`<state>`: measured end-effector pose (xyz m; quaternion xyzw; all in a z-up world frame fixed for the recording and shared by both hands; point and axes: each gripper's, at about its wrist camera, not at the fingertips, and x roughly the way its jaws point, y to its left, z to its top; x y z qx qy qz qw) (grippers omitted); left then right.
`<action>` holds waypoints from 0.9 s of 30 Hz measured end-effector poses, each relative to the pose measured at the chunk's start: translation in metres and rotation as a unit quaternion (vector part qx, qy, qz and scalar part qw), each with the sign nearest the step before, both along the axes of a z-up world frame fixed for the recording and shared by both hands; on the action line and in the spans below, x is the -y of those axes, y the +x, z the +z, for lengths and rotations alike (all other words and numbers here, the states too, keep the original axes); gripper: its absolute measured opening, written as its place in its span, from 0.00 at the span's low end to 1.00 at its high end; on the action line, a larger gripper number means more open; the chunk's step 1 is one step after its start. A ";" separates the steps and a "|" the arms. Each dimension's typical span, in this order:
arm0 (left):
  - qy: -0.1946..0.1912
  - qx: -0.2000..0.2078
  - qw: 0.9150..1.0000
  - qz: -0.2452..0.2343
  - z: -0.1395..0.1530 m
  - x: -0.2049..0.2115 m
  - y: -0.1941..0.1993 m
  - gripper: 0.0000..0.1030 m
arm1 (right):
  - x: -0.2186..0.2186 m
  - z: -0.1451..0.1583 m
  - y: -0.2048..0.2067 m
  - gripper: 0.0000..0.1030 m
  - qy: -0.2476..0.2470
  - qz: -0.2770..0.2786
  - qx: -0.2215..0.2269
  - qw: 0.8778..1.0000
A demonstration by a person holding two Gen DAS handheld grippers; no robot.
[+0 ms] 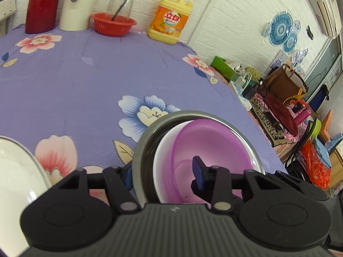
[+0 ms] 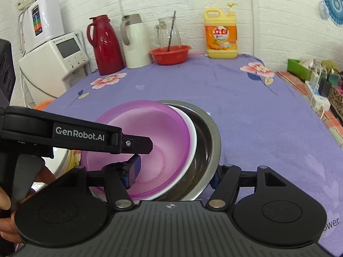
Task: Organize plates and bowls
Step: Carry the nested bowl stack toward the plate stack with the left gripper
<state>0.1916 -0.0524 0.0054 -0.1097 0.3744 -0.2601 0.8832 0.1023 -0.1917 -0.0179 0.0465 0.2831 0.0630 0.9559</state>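
Note:
A purple plastic bowl [image 1: 212, 150] sits nested in a white bowl [image 1: 163, 150], and both sit inside a steel bowl [image 1: 148, 137] on the purple flowered tablecloth. My left gripper [image 1: 163, 171] straddles the stack's near rim, one finger inside the purple bowl and one outside the steel wall. My right gripper [image 2: 173, 174] straddles the stack from the other side, left finger inside the purple bowl [image 2: 150, 128], right finger outside the steel bowl [image 2: 210, 137]. The white bowl's rim [image 2: 193, 141] shows between them. A white plate [image 1: 17, 171] lies at the lower left.
At the table's back stand a red thermos [image 2: 105, 45], a white jug [image 2: 135, 40], a glass pitcher [image 2: 167, 32] in a red basket [image 2: 171, 53], and a yellow detergent bottle [image 2: 220, 34]. The table edge drops off to the right [image 1: 257, 115].

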 end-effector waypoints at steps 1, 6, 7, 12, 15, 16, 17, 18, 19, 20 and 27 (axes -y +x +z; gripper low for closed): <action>-0.003 0.007 1.000 0.007 0.005 -0.009 -0.003 0.37 | -0.007 0.004 -0.001 1.00 -0.004 0.007 0.006 1.000; 0.005 0.046 0.997 0.067 0.028 -0.067 -0.025 0.37 | -0.051 0.020 0.000 1.00 0.000 0.067 0.036 0.997; 0.010 0.051 0.995 0.084 0.030 -0.080 -0.030 0.37 | -0.063 0.021 0.002 1.00 0.004 0.085 0.040 0.996; 0.042 0.051 0.983 0.170 0.026 -0.139 -0.050 0.39 | -0.121 0.018 0.015 1.00 0.024 0.169 0.032 0.985; 0.045 0.033 0.978 0.200 0.015 -0.166 -0.055 0.38 | -0.145 0.010 0.022 1.00 0.031 0.205 0.012 0.978; 0.046 0.028 0.977 0.206 0.011 -0.172 -0.055 0.38 | -0.152 0.007 0.023 1.00 0.033 0.214 0.004 0.976; 0.044 0.022 0.976 0.211 0.007 -0.177 -0.055 0.38 | -0.158 0.004 0.024 1.00 0.032 0.221 -0.005 0.975; 0.042 0.016 0.976 0.213 0.003 -0.181 -0.053 0.38 | -0.161 0.002 0.026 1.00 0.031 0.225 -0.011 0.974; 0.040 0.011 0.976 0.215 0.000 -0.185 -0.051 0.38 | -0.164 0.000 0.027 1.00 0.030 0.227 -0.016 0.973; 0.038 0.006 0.976 0.215 -0.003 -0.187 -0.049 0.38 | -0.166 -0.002 0.030 1.00 0.028 0.227 -0.022 0.973; 0.035 -0.006 0.978 0.205 -0.014 -0.191 -0.039 0.38 | -0.170 -0.008 0.035 1.00 0.019 0.223 -0.040 0.974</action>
